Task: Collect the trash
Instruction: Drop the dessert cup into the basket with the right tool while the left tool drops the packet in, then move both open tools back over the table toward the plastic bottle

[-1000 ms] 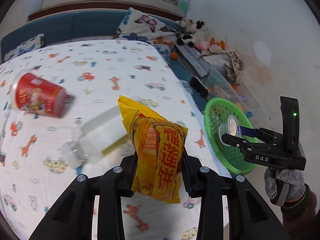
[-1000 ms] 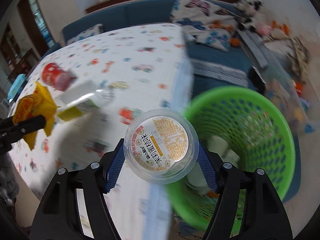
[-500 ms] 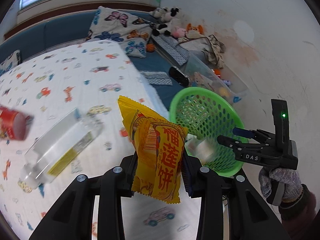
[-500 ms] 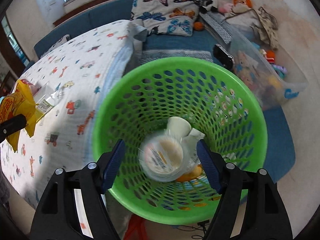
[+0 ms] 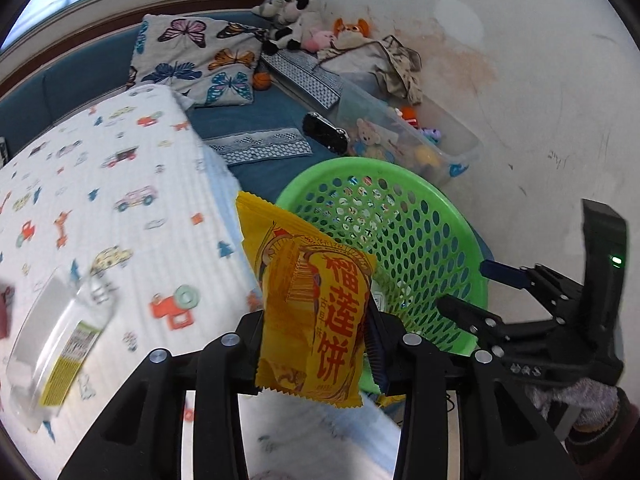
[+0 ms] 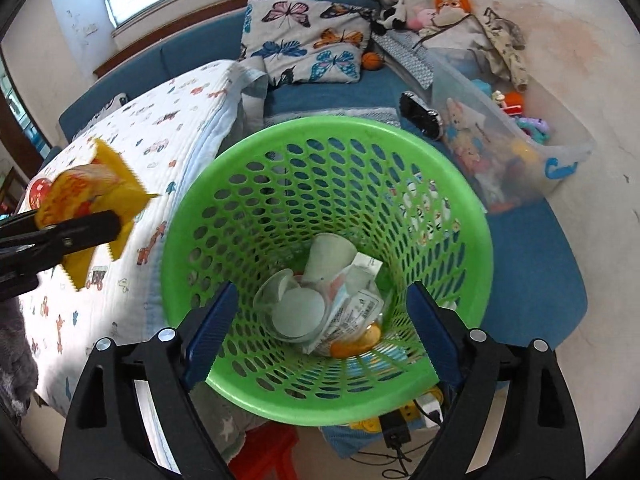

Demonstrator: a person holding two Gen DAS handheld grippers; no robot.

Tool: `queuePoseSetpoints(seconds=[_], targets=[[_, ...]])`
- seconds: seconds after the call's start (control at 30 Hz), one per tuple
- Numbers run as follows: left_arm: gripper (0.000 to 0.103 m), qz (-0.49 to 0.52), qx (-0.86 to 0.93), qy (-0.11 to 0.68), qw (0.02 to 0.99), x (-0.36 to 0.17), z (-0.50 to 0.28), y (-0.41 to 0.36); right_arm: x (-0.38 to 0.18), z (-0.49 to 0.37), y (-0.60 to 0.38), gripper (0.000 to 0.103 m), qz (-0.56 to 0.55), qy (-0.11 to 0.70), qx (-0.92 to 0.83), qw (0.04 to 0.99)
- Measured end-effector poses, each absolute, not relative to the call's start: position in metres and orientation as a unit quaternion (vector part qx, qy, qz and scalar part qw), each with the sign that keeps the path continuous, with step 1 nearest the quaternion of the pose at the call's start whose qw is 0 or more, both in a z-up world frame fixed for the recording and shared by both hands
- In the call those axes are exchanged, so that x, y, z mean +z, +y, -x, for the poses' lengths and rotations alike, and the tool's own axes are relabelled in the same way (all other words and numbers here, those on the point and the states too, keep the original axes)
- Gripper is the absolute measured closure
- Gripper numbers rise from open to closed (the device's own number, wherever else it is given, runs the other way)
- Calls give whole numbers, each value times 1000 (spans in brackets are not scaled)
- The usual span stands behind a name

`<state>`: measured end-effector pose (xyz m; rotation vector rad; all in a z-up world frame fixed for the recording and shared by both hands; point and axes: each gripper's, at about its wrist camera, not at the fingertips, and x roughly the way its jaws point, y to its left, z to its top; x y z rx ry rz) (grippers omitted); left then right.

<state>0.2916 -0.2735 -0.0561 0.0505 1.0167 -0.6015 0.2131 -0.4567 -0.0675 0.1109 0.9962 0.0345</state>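
My left gripper point(image 5: 316, 344) is shut on a yellow snack packet point(image 5: 312, 300) and holds it upright at the table's edge, beside the green basket point(image 5: 460, 248). The packet also shows at the left of the right wrist view point(image 6: 80, 192). My right gripper point(image 6: 320, 320) is open and empty above the green basket point(image 6: 192, 208). It also shows in the left wrist view point(image 5: 472, 292). The clear plastic cup point(image 6: 296, 308) lies inside the basket with crumpled paper and other trash. A clear plastic bottle point(image 5: 60, 344) lies on the table at the left.
The table point(image 5: 100, 184) has a white cloth with cartoon prints. A blue sofa point(image 6: 340, 92) with a butterfly pillow point(image 6: 308, 40) stands behind the basket. A clear toy bin point(image 6: 500, 140) sits by the wall. A red cup point(image 5: 5, 312) shows at the far left.
The cup has dropped from my right gripper into the basket and come to rest. My left gripper has carried the packet right, toward the basket.
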Motion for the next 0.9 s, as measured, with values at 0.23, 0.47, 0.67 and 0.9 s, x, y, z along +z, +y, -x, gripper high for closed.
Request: queuePoseSetpoints(seconds=[0.23,0.47,0.67,0.9], targets=[[58,-41,-289,488,823,-66,-300,-297,-64,-204,-463,17,-53,476,13,878],[38,-48,-297,486,821,-72,-299,-305,-64,-201,-463,14,-44,478,14,877],[28,-41,-299,487,820,-74,-298,-300,-63,-201,-459,11,-40,477,17,878],[26,-46,-283,473,833,-67,-288,-273,-57,-201,-451,8,-45,469,30,881]])
